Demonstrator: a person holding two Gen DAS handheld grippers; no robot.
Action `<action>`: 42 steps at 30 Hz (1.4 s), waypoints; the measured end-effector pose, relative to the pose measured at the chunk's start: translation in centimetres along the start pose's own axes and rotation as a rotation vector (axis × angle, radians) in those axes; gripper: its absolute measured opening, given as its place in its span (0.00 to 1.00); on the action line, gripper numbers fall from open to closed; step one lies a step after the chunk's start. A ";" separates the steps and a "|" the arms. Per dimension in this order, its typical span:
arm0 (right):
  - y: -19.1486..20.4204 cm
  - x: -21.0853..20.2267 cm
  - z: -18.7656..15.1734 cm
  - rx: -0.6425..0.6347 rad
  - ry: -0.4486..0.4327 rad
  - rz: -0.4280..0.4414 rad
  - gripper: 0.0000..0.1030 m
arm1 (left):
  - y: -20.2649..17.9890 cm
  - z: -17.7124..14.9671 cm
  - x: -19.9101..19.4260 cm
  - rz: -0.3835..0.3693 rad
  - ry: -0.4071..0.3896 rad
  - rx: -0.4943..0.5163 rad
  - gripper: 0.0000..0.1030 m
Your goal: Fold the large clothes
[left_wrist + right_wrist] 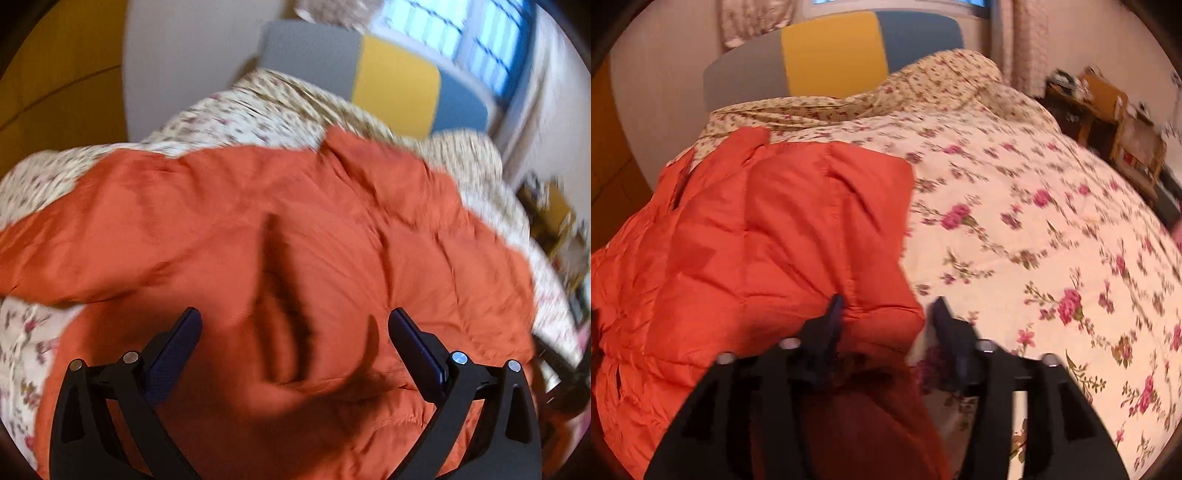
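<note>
Two grippers over one orange puffer jacket (229, 206) spread on a floral bedspread (1034, 229). Left wrist view is motion-blurred. Left edge: bedspread shows beside the jacket's sleeve (66, 251), which stretches toward the left rim. Centre: left gripper (294, 321) with jaws spread wide, released, nothing pinched; a dark crease in the quilted fabric lies between the fingers, pads apart from it as far as the blur allows. Right side: jacket body runs toward the bed edge, cluttered wooden furniture (554, 218) beyond. Behind the bed, a grey, yellow and blue headboard (395, 74) and a window (472, 33).

Right wrist view, left to right: jacket covers the left half of the bed, hem corner at the bottom centre. Right gripper (888, 308) half spread, not clamping; the jacket's right edge sits between its fingers, left finger against the fabric, right finger over bare bedspread. Right half: bedspread only, wooden shelf (1104, 107) at the far right.
</note>
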State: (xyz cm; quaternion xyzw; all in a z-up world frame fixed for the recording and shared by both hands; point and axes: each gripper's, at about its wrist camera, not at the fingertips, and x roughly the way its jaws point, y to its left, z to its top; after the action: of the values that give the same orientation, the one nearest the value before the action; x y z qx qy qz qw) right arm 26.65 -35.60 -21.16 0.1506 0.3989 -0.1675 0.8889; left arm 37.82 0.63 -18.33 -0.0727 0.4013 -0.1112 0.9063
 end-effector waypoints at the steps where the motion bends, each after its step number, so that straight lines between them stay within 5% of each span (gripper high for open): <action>1: 0.0 -0.1 0.0 0.000 -0.002 0.000 0.53 | 1.3 0.3 -0.9 -0.007 -0.023 -0.042 0.97; 6: 0.7 -0.3 0.0 -0.030 -0.012 -0.036 0.53 | 8.0 1.7 -5.2 0.051 -0.171 -0.206 0.97; 12: 0.8 -0.2 0.0 -0.028 -0.013 -0.042 0.55 | 17.0 1.3 -7.0 0.190 -0.174 -0.409 0.97; 15: 0.7 -0.2 -0.1 -0.030 -0.014 -0.044 0.55 | 21.7 0.1 -7.3 0.213 -0.165 -0.561 0.89; 18: 0.7 -0.3 -0.1 -0.030 -0.015 -0.044 0.55 | 26.0 -1.8 -7.3 0.202 -0.160 -0.740 0.76; 23: 0.8 -0.3 -0.1 -0.032 -0.015 -0.046 0.55 | 30.7 -4.1 -7.5 0.142 -0.230 -0.940 0.74; 30: 0.8 -0.3 0.0 -0.035 -0.017 -0.052 0.55 | 33.4 -3.4 -7.5 0.138 -0.313 -0.979 0.74; 35: 0.8 -0.3 0.0 -0.042 -0.019 -0.062 0.56 | 35.0 -2.7 -7.1 0.213 -0.273 -1.001 0.31; 38: 0.8 -0.3 0.1 -0.044 -0.020 -0.066 0.56 | 34.1 -2.4 -8.3 0.266 -0.308 -0.942 0.19; 42: 0.9 -0.2 0.1 -0.044 -0.020 -0.066 0.56 | 30.6 -1.2 -10.7 0.369 -0.388 -0.804 0.14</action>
State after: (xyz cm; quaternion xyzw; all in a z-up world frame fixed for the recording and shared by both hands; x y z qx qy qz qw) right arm 26.99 -34.76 -20.81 0.1161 0.3984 -0.1895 0.8899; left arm 34.35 32.92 -18.29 -0.3641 0.2420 0.2312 0.8692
